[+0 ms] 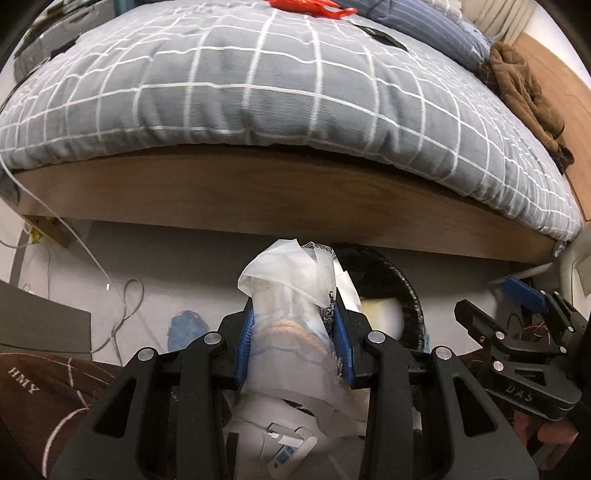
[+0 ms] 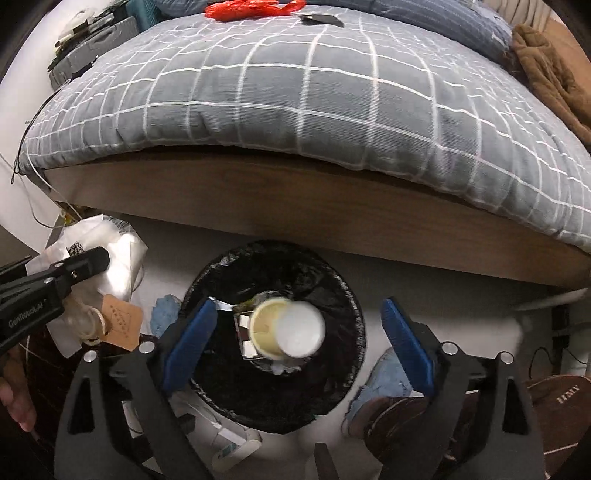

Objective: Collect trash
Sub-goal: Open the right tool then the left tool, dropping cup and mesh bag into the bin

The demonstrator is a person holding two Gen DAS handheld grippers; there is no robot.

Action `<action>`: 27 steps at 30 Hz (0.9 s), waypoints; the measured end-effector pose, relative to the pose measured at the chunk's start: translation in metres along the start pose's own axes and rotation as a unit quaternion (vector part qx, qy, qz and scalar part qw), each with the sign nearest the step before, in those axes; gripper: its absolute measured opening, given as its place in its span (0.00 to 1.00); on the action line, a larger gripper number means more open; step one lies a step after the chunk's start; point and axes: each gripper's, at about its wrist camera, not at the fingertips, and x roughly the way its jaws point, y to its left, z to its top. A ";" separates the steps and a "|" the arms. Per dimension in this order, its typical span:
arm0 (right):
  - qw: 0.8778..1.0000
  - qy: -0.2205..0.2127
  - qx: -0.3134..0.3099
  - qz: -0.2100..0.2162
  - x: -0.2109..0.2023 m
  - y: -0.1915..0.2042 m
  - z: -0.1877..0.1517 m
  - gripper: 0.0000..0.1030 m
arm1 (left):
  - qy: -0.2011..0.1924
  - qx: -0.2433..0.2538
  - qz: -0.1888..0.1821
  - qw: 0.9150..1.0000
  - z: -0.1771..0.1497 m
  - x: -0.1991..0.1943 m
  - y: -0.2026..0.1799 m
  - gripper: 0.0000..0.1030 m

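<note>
My left gripper [image 1: 293, 314] is shut on a crumpled white plastic bag [image 1: 291, 273] with a twine handle; in the right wrist view the bag [image 2: 110, 251] carries a brown paper tag [image 2: 120, 321] and hangs just left of the bin. A black-lined round trash bin [image 2: 347, 295] stands on the floor against the bed frame. My right gripper [image 2: 299, 306] is open directly above the bin, with nothing touching its blue pads [image 2: 190, 336]. A blurred paper cup [image 2: 288, 328] lies below, inside the bin on some foil. The left wrist view shows the bin [image 1: 402, 291] to the right of the bag.
A bed with a grey checked quilt [image 2: 295, 103] and wooden frame [image 2: 295, 210] overhangs the bin. A red plastic bag [image 2: 247, 9] and a brown garment [image 2: 546, 62] lie on it. Brown slippers [image 2: 554, 402], blue cloth scraps [image 1: 184, 328], cables [image 1: 125, 314] and a white tube [image 2: 236, 446] lie on the floor.
</note>
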 end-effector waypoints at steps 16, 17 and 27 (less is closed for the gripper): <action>0.997 -0.021 0.062 -0.034 -0.019 -0.067 -0.003 0.90 | 0.007 0.059 -0.026 0.998 -0.002 0.013 -0.070 0.43; 0.997 -0.020 0.064 -0.034 -0.020 -0.067 -0.002 0.90 | 0.000 0.057 -0.023 0.998 -0.003 0.011 -0.071 0.47; 0.997 -0.047 0.058 -0.031 -0.036 -0.064 0.019 0.90 | -0.050 0.044 0.011 0.998 0.013 -0.012 -0.067 0.88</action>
